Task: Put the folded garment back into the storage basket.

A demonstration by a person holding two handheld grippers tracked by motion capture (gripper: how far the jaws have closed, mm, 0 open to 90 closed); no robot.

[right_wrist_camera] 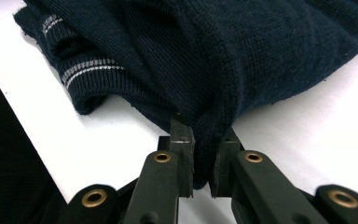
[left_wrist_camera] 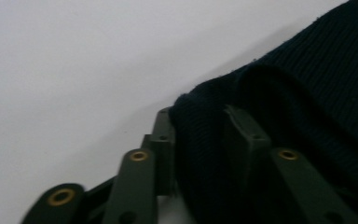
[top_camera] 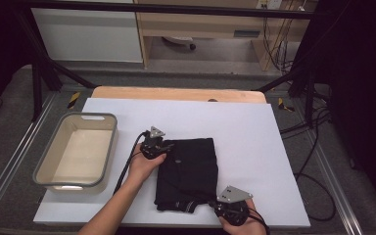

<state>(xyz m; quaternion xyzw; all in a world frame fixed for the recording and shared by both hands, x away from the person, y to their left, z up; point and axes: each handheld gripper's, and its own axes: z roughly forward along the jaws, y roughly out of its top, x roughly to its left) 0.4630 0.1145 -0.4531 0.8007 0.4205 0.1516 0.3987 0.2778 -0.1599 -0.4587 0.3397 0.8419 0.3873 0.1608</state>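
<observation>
A dark navy knitted sweater [top_camera: 188,172] lies folded on the white bench [top_camera: 254,142], to the right of a grey plastic tub [top_camera: 44,164] and well apart from it. The left gripper [top_camera: 157,148] sits at the sweater's far left corner, on the side facing the tub. In the left gripper view its jaws have a thick ribbed fold of the knit [left_wrist_camera: 200,154] between them, the pads pressed into the cloth on both sides — the fold bulges over them. The right gripper [top_camera: 221,204] is at the sweater's near right corner, farthest from the tub. In the right gripper view its jaws stand almost together, pinching a doubled edge of the navy knit [right_wrist_camera: 205,140] that hangs down between the pads. To the left of that pinch lies a ribbed cuff with pale stripes [right_wrist_camera: 91,67] — part of the same sweater, resting on the bench.
</observation>
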